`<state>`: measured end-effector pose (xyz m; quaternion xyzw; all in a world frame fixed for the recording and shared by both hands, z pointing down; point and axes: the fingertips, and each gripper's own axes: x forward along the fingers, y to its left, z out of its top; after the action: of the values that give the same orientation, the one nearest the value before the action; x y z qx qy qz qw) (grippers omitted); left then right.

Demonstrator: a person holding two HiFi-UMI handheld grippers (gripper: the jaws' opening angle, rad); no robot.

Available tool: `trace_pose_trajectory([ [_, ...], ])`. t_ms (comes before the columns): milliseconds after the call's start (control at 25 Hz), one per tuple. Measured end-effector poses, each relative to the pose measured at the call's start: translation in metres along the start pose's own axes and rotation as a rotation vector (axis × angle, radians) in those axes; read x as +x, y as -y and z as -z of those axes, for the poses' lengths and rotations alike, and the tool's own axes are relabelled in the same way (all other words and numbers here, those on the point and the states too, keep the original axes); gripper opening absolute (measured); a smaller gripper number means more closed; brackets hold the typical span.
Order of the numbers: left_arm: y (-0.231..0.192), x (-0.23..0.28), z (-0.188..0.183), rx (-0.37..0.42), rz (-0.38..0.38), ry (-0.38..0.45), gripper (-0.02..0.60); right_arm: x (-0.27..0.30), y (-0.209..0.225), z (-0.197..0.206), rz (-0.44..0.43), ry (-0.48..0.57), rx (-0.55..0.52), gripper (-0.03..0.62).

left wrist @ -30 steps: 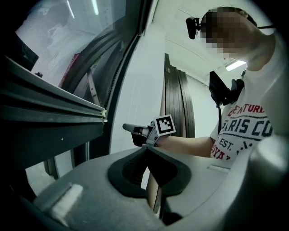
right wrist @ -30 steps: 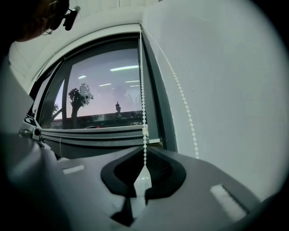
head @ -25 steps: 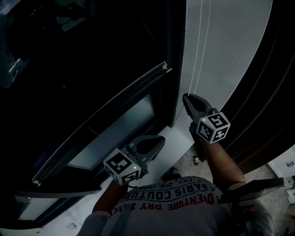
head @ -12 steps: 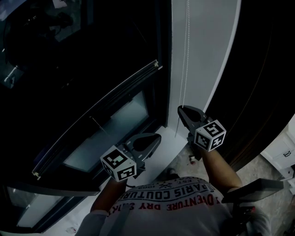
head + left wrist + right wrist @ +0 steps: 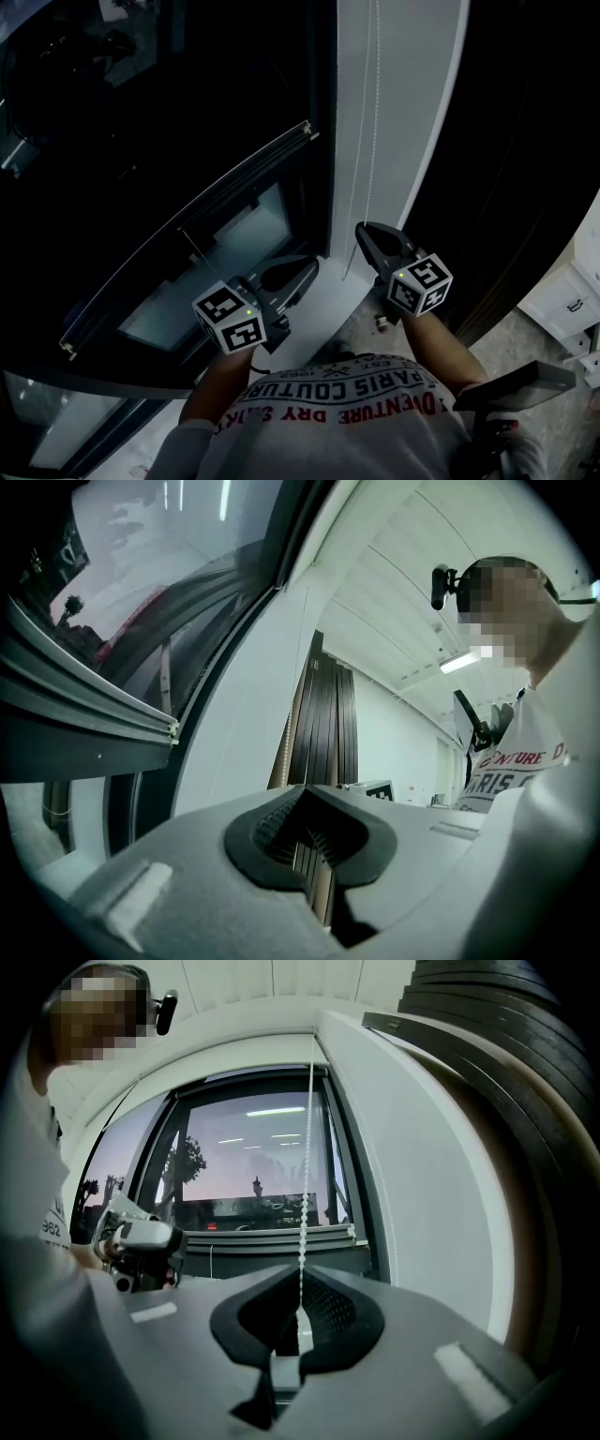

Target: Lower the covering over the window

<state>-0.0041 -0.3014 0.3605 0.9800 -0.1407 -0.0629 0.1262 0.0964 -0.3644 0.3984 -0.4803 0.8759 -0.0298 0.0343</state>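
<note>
Dark glass window (image 5: 253,1166) beyond; right tool (image 5: 298,1288) pinches thin beaded cord (image 5: 307,1147).

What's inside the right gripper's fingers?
A white bead chain hangs down from above and runs in between the right gripper's shut fingers. Below the pinch, the gripper's own body covers the chain, so its lower end cannot be seen there.

Two grippers show, the left gripper (image 5: 302,273) and the right gripper (image 5: 367,235), each with one marker cube (image 5: 230,320). There are one window (image 5: 141,141), one blind rail (image 5: 187,228) and two strands of bead chain (image 5: 376,122).
</note>
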Motion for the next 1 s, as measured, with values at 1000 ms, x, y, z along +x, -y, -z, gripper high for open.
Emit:
trace_pose_trajectory([
  [1000,-0.001,0.037,-0.006,0.074,0.051,-0.056,0.003,-0.027,-0.010,0.051,-0.015,-0.144,0.043,0.009],
])
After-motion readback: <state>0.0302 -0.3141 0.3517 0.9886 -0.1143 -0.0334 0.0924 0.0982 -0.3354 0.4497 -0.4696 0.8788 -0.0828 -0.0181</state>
